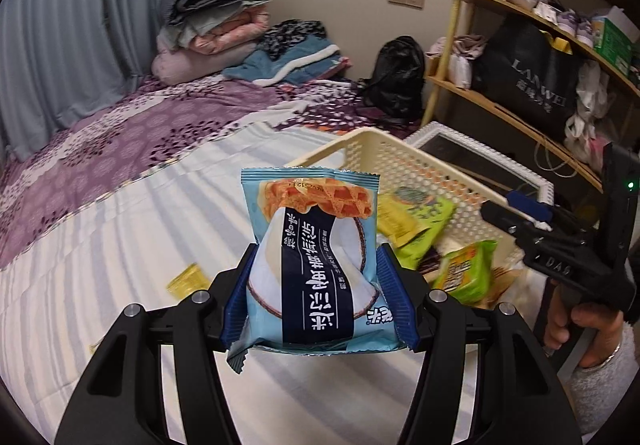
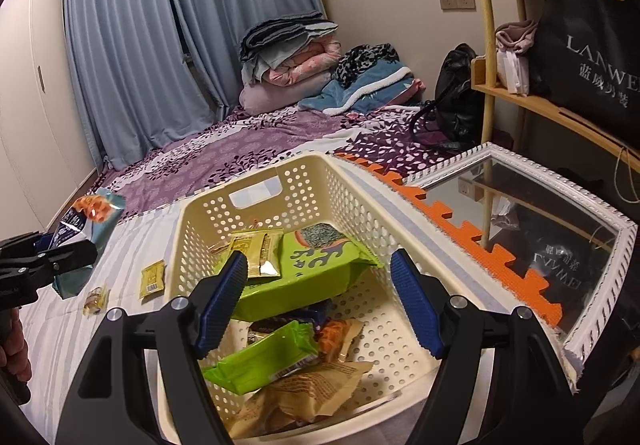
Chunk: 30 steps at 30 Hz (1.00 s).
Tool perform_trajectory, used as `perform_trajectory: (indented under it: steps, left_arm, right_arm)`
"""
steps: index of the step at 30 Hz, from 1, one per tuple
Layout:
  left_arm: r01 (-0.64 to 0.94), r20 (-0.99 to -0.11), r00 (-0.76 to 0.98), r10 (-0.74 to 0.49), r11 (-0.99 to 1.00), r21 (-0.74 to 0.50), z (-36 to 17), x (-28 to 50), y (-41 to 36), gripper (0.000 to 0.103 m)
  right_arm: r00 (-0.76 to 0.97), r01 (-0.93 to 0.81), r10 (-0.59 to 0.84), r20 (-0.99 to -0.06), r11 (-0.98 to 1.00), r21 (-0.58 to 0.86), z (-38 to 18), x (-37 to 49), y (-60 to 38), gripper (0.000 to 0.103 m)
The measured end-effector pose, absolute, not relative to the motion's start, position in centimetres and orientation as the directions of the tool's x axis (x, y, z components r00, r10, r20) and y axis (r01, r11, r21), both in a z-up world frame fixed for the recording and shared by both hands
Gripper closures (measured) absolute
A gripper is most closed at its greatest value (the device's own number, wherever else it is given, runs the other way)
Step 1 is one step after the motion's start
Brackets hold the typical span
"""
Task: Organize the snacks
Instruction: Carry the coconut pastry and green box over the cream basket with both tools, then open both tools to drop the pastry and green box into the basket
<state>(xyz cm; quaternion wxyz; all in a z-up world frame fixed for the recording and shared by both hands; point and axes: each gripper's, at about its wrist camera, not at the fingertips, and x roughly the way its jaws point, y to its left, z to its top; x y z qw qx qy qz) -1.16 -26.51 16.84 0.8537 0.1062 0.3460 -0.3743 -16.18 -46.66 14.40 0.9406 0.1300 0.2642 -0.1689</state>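
Between the blue pads of the left tongs [image 1: 320,297] a pale blue snack packet [image 1: 316,265] is being gripped low on its body, upright, pinched in at both sides; ahead and to the right of these tongs the cream basket [image 1: 420,169] is standing on the striped bedcover [image 1: 120,245]; the packet is best being carried over the rim before the grip is loosened, so that it is dropped among the green packets [image 2: 304,269] and not caught on the wall; the right tongs [image 2: 320,305] are being held over the basket, wide apart with nothing between the pads, directly above the pile; they are better being drawn aside, so that room is being left; two small yellow sachets [image 2: 153,279] are lying left of them, outside the basket.
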Motion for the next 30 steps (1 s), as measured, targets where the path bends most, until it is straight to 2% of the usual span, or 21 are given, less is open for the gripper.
perform_trajectory:
  steps: [14,15,16,17,19,23,30]
  left_arm:
    - [0.792,-0.659,0.381,-0.648,0.596,-0.129,17.1,-0.5,-35.5,0.040]
    - [0.796,-0.654,0.379,-0.655,0.591,-0.129,17.2,-0.2,-35.9,0.029]
    - [0.801,-0.643,0.386,-0.661,0.586,-0.123,17.4,0.1,-36.3,0.013]
    - [0.799,-0.629,0.406,-0.663,0.591,-0.107,17.6,0.3,-36.6,0.007]
    - [0.795,-0.619,0.432,-0.656,0.602,-0.083,17.8,0.8,-36.8,0.006]
    - [0.776,-0.649,0.417,-0.636,0.621,-0.111,17.0,1.7,-35.7,0.006]
    - [0.748,-0.683,0.426,-0.594,0.656,-0.103,15.8,2.1,-34.4,0.006]
  right_arm:
    - [0.799,0.405,-0.246,-0.548,0.895,0.188,13.8,-17.2,-48.3,0.028]
    - [0.799,0.404,-0.244,-0.550,0.895,0.189,13.8,-17.2,-48.3,0.028]
    - [0.798,0.403,-0.243,-0.551,0.895,0.189,13.7,-17.2,-48.3,0.028]
    - [0.798,0.402,-0.241,-0.552,0.896,0.190,13.7,-17.2,-48.4,0.028]
    - [0.799,0.402,-0.240,-0.551,0.894,0.195,13.7,-17.3,-48.5,0.028]
    - [0.798,0.416,-0.248,-0.549,0.886,0.205,13.7,-17.6,-48.8,0.024]
    - [0.803,0.397,-0.230,-0.550,0.894,0.206,14.1,-16.9,-48.3,0.022]
